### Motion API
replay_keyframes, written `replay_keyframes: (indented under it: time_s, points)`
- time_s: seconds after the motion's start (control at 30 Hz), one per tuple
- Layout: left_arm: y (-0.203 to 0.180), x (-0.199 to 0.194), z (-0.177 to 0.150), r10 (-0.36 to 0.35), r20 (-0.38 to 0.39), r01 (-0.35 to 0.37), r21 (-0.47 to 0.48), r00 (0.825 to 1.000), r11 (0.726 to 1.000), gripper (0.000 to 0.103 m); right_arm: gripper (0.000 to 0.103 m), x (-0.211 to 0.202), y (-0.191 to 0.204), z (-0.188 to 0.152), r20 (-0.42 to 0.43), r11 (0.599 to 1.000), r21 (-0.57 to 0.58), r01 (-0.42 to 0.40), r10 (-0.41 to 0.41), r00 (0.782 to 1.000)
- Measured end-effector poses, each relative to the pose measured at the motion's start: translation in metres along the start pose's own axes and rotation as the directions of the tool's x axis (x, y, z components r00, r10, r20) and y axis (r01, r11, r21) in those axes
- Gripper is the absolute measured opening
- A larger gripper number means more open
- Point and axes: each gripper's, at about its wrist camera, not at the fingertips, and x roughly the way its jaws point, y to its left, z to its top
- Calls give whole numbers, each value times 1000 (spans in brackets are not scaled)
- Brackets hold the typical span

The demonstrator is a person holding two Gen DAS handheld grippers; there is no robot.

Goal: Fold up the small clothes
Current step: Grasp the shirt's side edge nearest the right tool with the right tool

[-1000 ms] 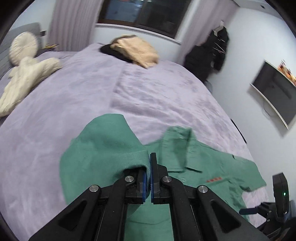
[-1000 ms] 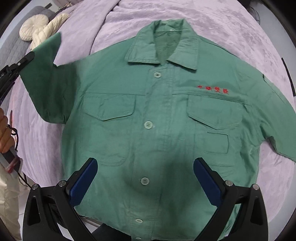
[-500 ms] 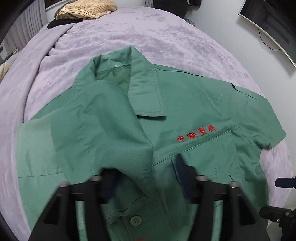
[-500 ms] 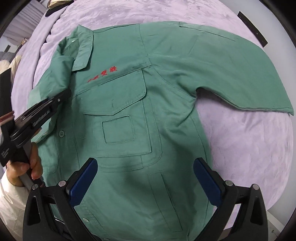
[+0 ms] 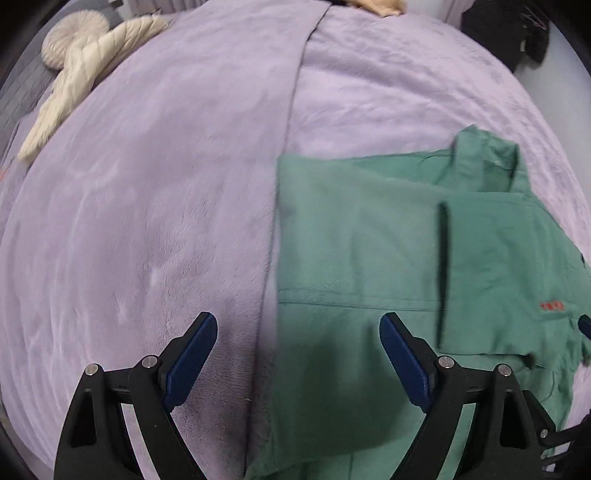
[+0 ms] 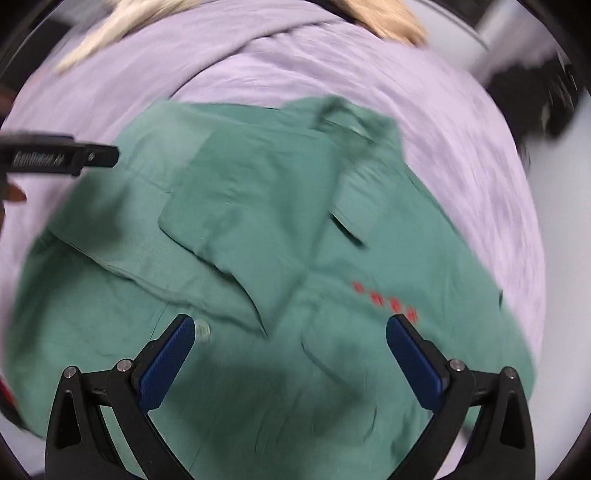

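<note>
A small green button shirt [image 6: 280, 258] with red embroidered characters [image 6: 384, 301] lies face up on the lilac bed. One sleeve [image 6: 229, 236] is folded across its chest. In the left wrist view the shirt [image 5: 369, 258] fills the right half, its folded side edge running down the middle. My left gripper [image 5: 297, 354] is open and empty, straddling that edge just above it. My right gripper [image 6: 290, 358] is open and empty above the shirt's front, near a button [image 6: 202, 329]. The left gripper's finger [image 6: 59, 159] shows at the left of the right wrist view, which is blurred.
The lilac blanket [image 5: 147, 203] covers the whole bed. A cream knitted garment [image 5: 85, 70] lies at the far left by the pillows. A tan garment [image 6: 380, 16] lies at the far end. Dark clothes [image 5: 524, 33] hang at the far right.
The left gripper carried the sleeve over the shirt's chest, let it go and opened, then pulled back to the shirt's left edge. The right gripper stayed open and swung over the shirt.
</note>
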Motion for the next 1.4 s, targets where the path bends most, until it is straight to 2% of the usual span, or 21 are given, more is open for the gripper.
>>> replay_keyframes:
  time_s: [0.13, 0.17, 0.2, 0.23, 0.33, 0.37, 0.47, 0.53, 0.57, 0.6, 0.63, 0.73, 0.8, 0.93, 1.0, 1.03, 1.07, 1.1, 1.13, 1.27, 1.4]
  points:
    - [11, 27, -14, 14, -38, -15, -15, 999, 1000, 90, 99, 38, 42, 24, 50, 962, -186, 202, -196, 979]
    - [10, 28, -17, 20, -28, -20, -4, 999, 1000, 90, 76, 45, 44, 29, 69, 947, -204, 248, -239, 969]
    - [10, 28, -19, 27, -19, -27, 9, 999, 1000, 90, 18, 48, 39, 33, 83, 948, -188, 257, -246, 966]
    - [9, 30, -21, 30, -19, -30, 18, 999, 999, 90, 6, 48, 28, 36, 70, 963, -133, 234, -227, 971]
    - [12, 33, -22, 19, -26, -18, 34, 999, 999, 90, 8, 31, -39, 28, 79, 969, 242, 42, -63, 995]
    - [13, 33, -23, 17, -26, -15, 44, 1000, 999, 90, 8, 28, -70, 16, 116, 905, 414, -95, 51, 992]
    - [12, 36, -22, 19, -26, -17, 73, 999, 997, 91, 11, 48, -140, -50, 327, 423, 791, -441, 316, 890]
    - [13, 37, -21, 11, -38, -8, 80, 999, 997, 91, 27, 72, -158, -98, 487, 56, 839, -541, 363, 794]
    - [12, 38, -17, 4, -48, -1, 78, 999, 997, 91, 54, 78, -160, -119, 534, -72, 834, -546, 350, 770]
    - [14, 36, -13, -5, -60, 10, 78, 998, 997, 90, 75, 79, -160, -133, 564, -143, 822, -550, 332, 756]
    - [14, 34, -8, -21, -60, 26, 80, 998, 996, 90, 77, 75, -160, -144, 575, -174, 817, -549, 312, 756]
    - [18, 30, 20, -76, -38, 79, 88, 996, 993, 90, 77, 55, -143, -147, 606, -159, 791, -591, 342, 718]
    - [17, 40, 39, -92, -59, 97, 88, 994, 991, 90, 77, 47, -107, -127, 616, -125, 761, -637, 446, 649]
    - [12, 55, 60, -102, -73, 109, 100, 992, 989, 86, 77, 70, -2, -74, 561, -143, 738, -659, 673, 482]
    - [13, 52, 65, -141, -76, 149, 115, 987, 982, 20, 77, 83, 45, -47, 532, -146, 739, -657, 725, 437]
    - [15, 50, 68, -180, -91, 190, 115, 979, 975, 2, 76, 87, 60, -36, 538, -154, 733, -663, 727, 426]
    - [19, 46, 70, -199, -91, 208, 109, 976, 972, 3, 66, 91, 70, -25, 540, -154, 729, -667, 728, 422]
    - [22, 40, 74, -219, -83, 228, 114, 972, 967, 3, 32, 92, 78, -16, 532, -146, 733, -665, 732, 425]
    - [27, 33, 74, -237, -72, 245, 125, 969, 961, 3, 12, 96, 88, -6, 518, -147, 740, -656, 748, 416]
    - [55, 21, 74, -251, -49, 256, 164, 967, 953, 3, 6, 88, 110, 16, 546, -180, 690, -701, 765, 341]
    - [61, 42, 75, -255, -76, 264, 166, 964, 950, 3, 6, 105, 133, 39, 443, -77, 728, -681, 811, 382]
